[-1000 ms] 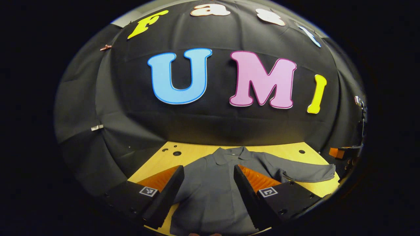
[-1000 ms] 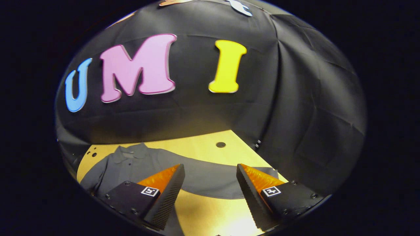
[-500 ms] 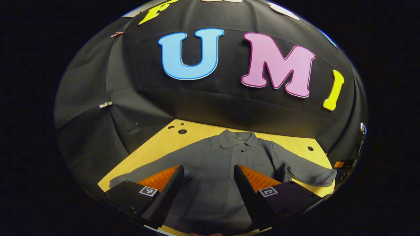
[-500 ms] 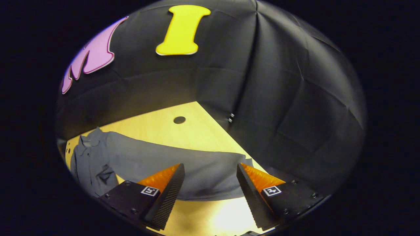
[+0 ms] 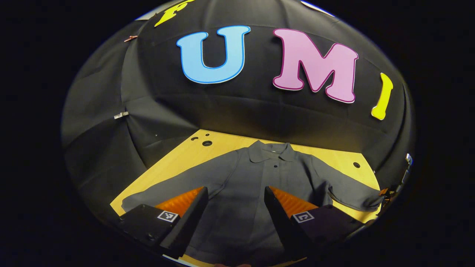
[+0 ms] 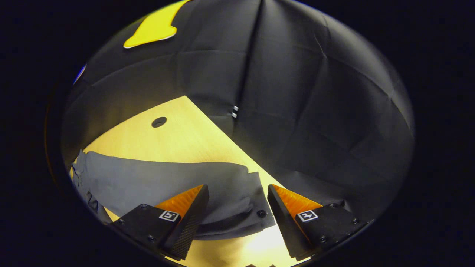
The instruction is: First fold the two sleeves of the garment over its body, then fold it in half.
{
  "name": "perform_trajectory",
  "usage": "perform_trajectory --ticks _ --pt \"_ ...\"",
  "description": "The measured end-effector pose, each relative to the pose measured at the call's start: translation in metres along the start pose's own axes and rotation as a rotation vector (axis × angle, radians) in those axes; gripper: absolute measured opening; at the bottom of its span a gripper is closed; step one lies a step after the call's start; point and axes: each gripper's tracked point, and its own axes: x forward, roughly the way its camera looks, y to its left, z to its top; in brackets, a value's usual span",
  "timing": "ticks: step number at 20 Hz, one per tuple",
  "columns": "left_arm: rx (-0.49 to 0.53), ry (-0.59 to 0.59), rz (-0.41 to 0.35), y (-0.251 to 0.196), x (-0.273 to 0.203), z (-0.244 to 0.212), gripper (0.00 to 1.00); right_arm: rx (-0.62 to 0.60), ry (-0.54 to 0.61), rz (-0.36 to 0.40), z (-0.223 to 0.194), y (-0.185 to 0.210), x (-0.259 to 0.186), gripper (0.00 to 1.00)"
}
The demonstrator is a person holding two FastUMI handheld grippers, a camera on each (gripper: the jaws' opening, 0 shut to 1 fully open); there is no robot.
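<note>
The grey garment [image 5: 256, 193] lay flat on the bench [image 5: 174, 163], both sleeves spread outward. The left tool [image 5: 234, 207] hovered spread over its body; the right tool [image 6: 237, 207], likewise spread, straddled the right cuff [image 6: 241, 207]. Pinching the cuff's full thickness would likely carry that sleeve over cleanly.

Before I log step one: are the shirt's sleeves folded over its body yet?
Not yet. Both sleeves of the shirt lie spread out sideways on the table, off the body.
</note>
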Motion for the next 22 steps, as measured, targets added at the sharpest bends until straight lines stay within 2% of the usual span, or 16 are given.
perform_trajectory --ticks 4,9,10,11,13,14,15,17,19,22 --pt "0.023 0.001 -0.007 -0.005 0.000 0.002 0.96 0.049 0.074 -0.023 -0.011 0.002 0.002 0.98" --pt "-0.042 0.029 -0.038 -0.012 -0.006 0.006 0.96 0.069 0.117 0.014 -0.019 0.005 -0.002 0.98" --pt "-0.036 0.022 -0.035 -0.009 -0.007 0.008 0.96 0.091 0.112 0.019 -0.017 0.006 -0.004 0.90" --pt "-0.036 0.011 -0.040 -0.006 -0.012 0.009 0.96 0.077 0.109 0.045 -0.019 0.015 -0.004 0.75" --pt "-0.056 0.020 -0.047 0.003 -0.017 0.005 0.96 0.013 0.094 0.068 -0.022 0.031 -0.008 0.22" --pt "-0.066 0.026 -0.048 0.009 -0.018 0.003 0.96 0.019 0.082 0.094 -0.018 0.041 -0.014 0.14" --pt "-0.073 0.028 -0.049 0.013 -0.018 0.002 0.96 0.035 0.098 0.153 -0.020 0.053 -0.019 0.06" --pt "-0.069 0.032 -0.039 0.032 -0.016 0.000 0.96 0.003 0.109 0.166 -0.023 0.059 -0.032 0.05" --pt "-0.058 0.012 -0.041 0.055 -0.016 0.004 0.96 -0.033 0.044 0.177 -0.006 0.068 -0.067 0.06" --pt "-0.042 -0.001 -0.054 0.077 -0.015 0.005 0.96 -0.095 -0.004 0.265 0.020 0.102 -0.116 0.05"
